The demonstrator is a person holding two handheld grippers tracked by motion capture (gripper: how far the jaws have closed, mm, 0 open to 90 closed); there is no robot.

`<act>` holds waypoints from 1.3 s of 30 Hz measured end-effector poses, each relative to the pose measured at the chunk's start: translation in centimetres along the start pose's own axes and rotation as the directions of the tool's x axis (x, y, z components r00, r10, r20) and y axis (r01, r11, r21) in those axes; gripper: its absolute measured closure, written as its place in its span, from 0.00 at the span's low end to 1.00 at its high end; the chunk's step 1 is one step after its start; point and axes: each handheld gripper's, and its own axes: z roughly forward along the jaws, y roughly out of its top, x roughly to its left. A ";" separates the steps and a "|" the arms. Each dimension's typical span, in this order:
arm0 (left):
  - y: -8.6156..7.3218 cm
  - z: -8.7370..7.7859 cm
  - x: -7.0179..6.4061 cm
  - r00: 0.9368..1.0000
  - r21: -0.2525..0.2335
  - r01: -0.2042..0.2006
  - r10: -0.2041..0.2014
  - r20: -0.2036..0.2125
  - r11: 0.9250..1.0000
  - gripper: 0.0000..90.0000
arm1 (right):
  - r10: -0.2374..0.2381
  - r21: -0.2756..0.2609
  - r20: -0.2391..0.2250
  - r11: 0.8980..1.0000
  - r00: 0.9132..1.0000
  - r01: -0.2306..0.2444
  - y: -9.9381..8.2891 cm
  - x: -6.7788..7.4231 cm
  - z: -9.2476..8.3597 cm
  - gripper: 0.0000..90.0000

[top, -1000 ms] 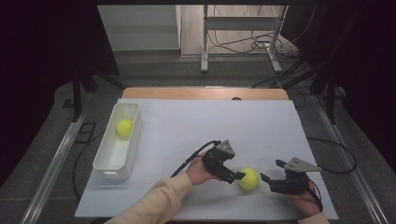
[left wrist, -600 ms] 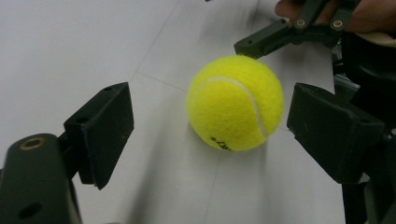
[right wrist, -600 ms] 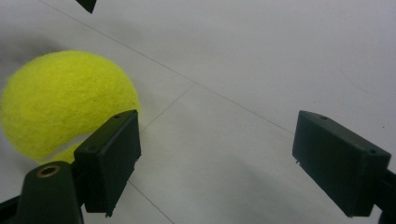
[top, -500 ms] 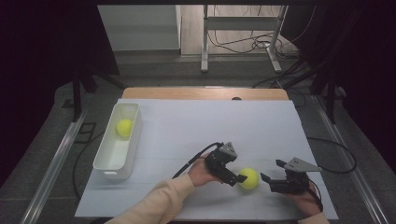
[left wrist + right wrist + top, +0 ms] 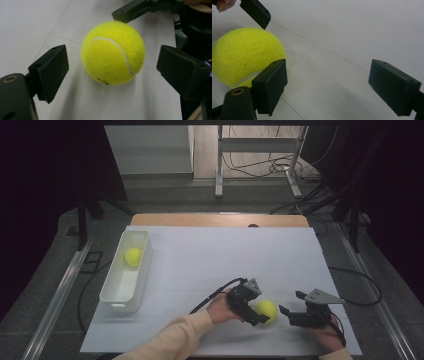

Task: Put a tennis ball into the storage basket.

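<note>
While the left gripper (image 5: pixel 259 312) straddles the tennis ball (image 5: pixel 266 310), its fingers (image 5: pixel 51 71) stand clear of the felt on both sides, so the ball is released and rests on the white desk (image 5: pixel 225 255) between them. The jaws have just been opening, with the ball between them the whole time; compared with a second ago the ball sits in nearly the same spot, so I judge this to be a set-down rather than a pick-up, and the ball has likely been handed to this place for the other hand.

In the left gripper view the ball (image 5: pixel 113 52) fills the gap, with daylight at 9 o'clock and at 3 o'clock of it.

The right gripper (image 5: pixel 292 312) waits just at 3 o'clock of the ball in the high view, fingers (image 5: pixel 270 85) spread wide with nothing between them; the ball (image 5: pixel 244 53) lies at 10 o'clock of them in its own view.

The left forearm, in a pale sleeve (image 5: pixel 170 340), reaches in from 7 o'clock, wrist low, gripper pointing toward 4 o'clock. The right hand (image 5: pixel 325 332) sits low at the near edge, pointing toward 9 o'clock.

Far off at 10 o'clock, a white bin (image 5: pixel 112 290) holds a second ball (image 5: pixel 133 256).
</note>
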 end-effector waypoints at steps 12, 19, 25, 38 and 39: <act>1.3 2.8 -0.2 1.000 0.037 -0.011 0.012 -0.011 0.999 0.13 | 0.011 -0.009 0.014 1.000 1.000 -0.011 0.0 -0.1 -0.2 0.18; 1.3 2.6 -0.2 0.999 0.049 -0.031 0.032 -0.020 0.998 0.29 | 0.017 -0.017 0.019 1.000 1.000 -0.016 0.0 -0.2 -0.3 0.18; 1.4 1.2 -0.1 0.998 0.021 -0.030 0.031 -0.046 0.999 0.29 | 0.019 -0.022 0.027 1.000 0.999 -0.019 0.0 -0.2 -0.3 0.18; 0.8 -1.3 0.2 0.999 -0.039 0.006 -0.008 -0.049 0.999 0.29 | 0.019 -0.022 0.031 1.000 0.999 -0.019 0.0 -0.2 -0.3 0.18; 0.8 -1.5 0.3 0.999 -0.041 0.010 -0.012 -0.048 0.999 0.29 | 0.019 -0.022 0.031 1.000 0.999 -0.018 0.0 -0.2 -0.3 0.18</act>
